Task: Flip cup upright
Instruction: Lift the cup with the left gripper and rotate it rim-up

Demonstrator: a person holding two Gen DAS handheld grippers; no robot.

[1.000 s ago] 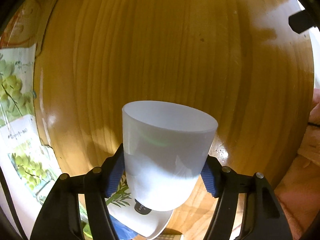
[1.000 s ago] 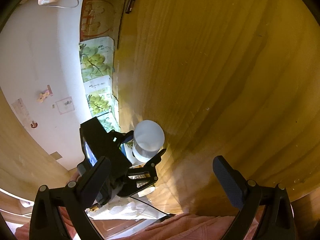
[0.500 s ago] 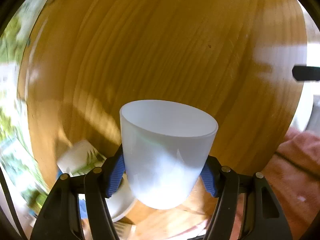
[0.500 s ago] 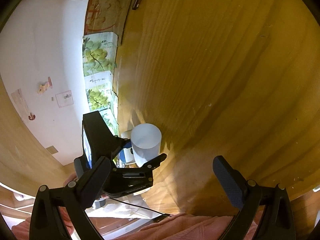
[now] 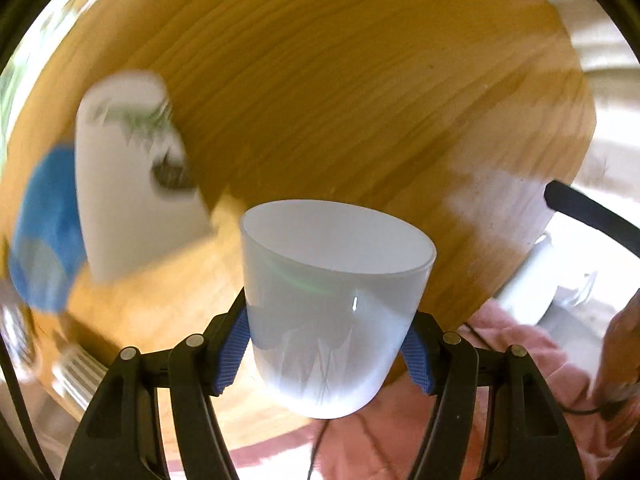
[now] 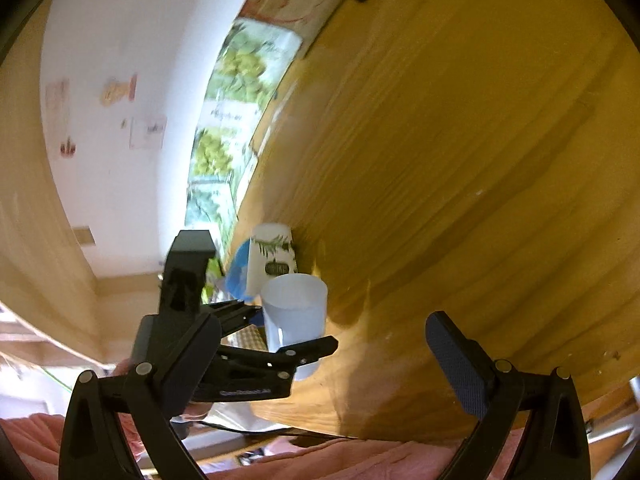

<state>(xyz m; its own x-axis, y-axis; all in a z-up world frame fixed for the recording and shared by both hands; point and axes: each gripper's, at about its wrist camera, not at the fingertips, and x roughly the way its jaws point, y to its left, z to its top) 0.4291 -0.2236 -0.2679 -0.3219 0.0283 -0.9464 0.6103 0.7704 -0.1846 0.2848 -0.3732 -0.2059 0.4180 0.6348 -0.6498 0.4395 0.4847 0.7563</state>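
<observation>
Your left gripper is clamped on the frosted white cup, its blue pads pressing the lower wall from both sides. The cup is held off the wooden table, just past the table's near edge, with its open mouth facing up and tilted a little away from the camera. From the right wrist view you can see the same cup gripped in the left gripper, sitting close to the edge of the table with its opening upward. Just behind it stands a white paper cup with a green leaf print, mouth down on the table, and something blue lies against its far side; both are blurred in the left wrist view, where the paper cup shows to the left of the held cup. Your right gripper holds nothing, its fingers spread wide apart above the table's near edge, well apart from the cup. Pink cloth lies below the table edge.
</observation>
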